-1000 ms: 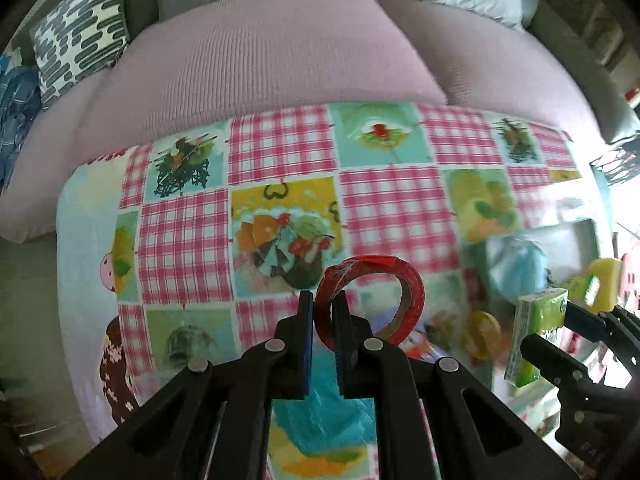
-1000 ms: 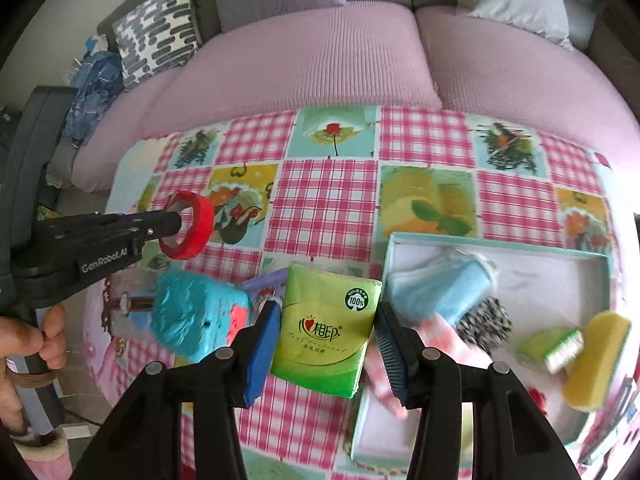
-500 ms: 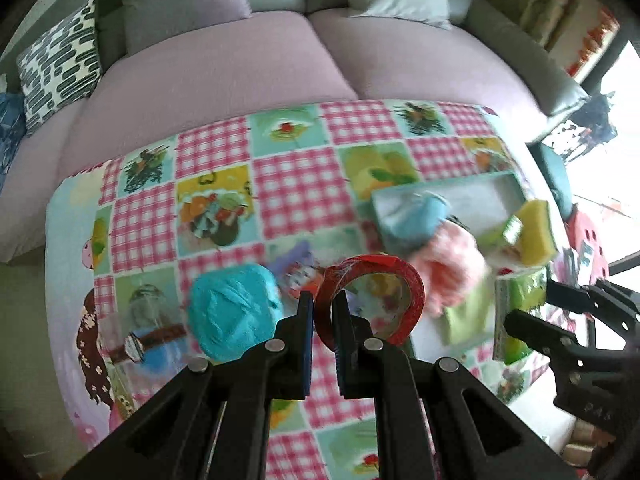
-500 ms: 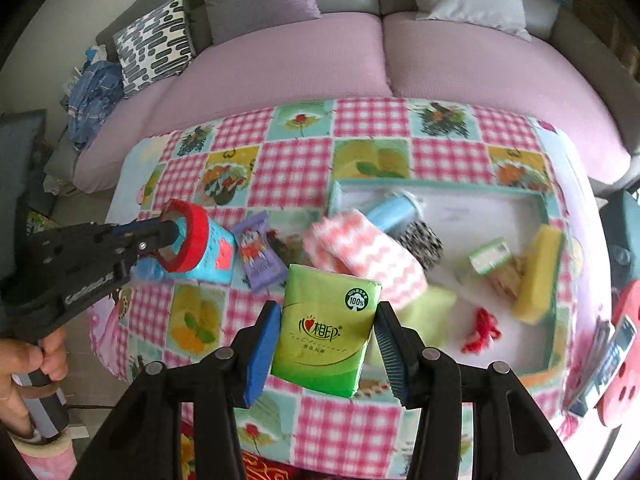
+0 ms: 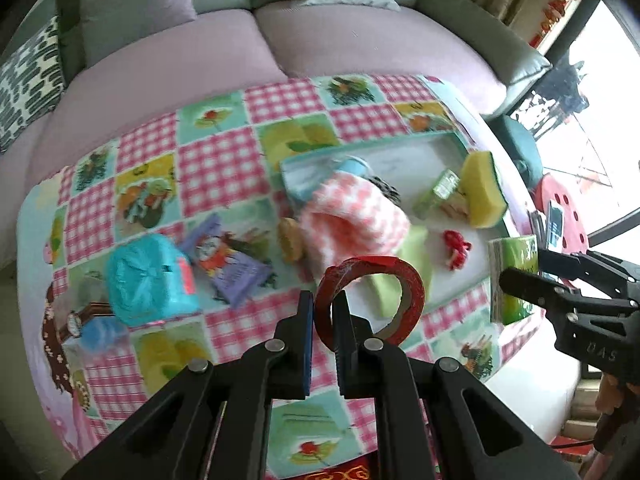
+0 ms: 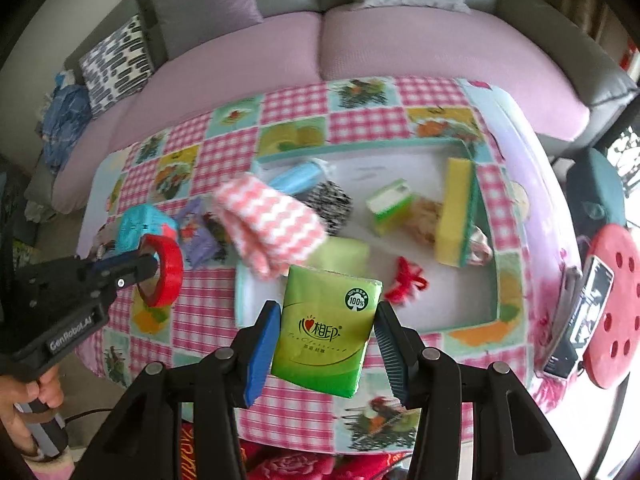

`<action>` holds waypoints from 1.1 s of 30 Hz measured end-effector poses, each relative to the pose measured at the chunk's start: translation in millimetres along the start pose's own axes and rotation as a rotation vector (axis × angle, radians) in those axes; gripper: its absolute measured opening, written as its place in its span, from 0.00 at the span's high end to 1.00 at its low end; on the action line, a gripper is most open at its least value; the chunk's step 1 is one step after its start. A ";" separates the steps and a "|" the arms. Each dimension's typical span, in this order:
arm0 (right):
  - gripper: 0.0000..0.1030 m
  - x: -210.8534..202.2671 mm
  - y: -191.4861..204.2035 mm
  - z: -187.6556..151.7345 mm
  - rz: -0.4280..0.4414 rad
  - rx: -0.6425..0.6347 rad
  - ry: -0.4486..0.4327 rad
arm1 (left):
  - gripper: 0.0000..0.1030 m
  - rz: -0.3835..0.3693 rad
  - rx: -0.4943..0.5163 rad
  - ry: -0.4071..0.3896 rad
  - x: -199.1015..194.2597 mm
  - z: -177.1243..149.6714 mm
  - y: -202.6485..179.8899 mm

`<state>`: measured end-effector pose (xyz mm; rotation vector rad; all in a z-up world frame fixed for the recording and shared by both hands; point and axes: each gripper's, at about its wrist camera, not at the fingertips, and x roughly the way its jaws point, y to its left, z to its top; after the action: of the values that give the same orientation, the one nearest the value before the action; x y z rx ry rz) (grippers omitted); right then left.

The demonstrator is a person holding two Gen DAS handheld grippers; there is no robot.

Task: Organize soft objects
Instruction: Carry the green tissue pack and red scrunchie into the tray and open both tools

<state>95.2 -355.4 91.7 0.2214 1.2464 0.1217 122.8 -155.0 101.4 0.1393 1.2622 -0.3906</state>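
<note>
Now both hands sit farther back than a second ago, so more of the checkered desk [image 6: 224,160] and tray [image 6: 360,146] shows. Left hand-held gripper [image 5: 322,312] pinches the red tape ring [image 5: 370,300] tight. Right hand-held gripper [image 6: 326,330] squeezes the green tissue pack [image 6: 326,328], above the desk's near edge. A purple sofa [image 6: 320,48] is behind.

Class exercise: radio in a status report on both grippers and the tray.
Left gripper shut on red tape roll. Right gripper shut on green tissue pack. Teal-rimmed white tray below, pink-white cloth draped over its edge.
</note>
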 end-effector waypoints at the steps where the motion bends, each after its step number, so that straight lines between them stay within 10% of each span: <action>1: 0.50 1.1 -3.7 -1.5 -0.001 0.007 0.002 | 0.91 -0.005 0.000 0.007 4.4 -0.1 -3.9; 33: 0.50 135.0 -40.6 8.8 0.016 0.065 0.140 | 0.90 -0.001 0.020 0.216 168.1 9.7 -51.2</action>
<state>145.0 -367.2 -39.9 0.2831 1.3892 0.1121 154.8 -240.7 -48.9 0.2022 1.4716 -0.3963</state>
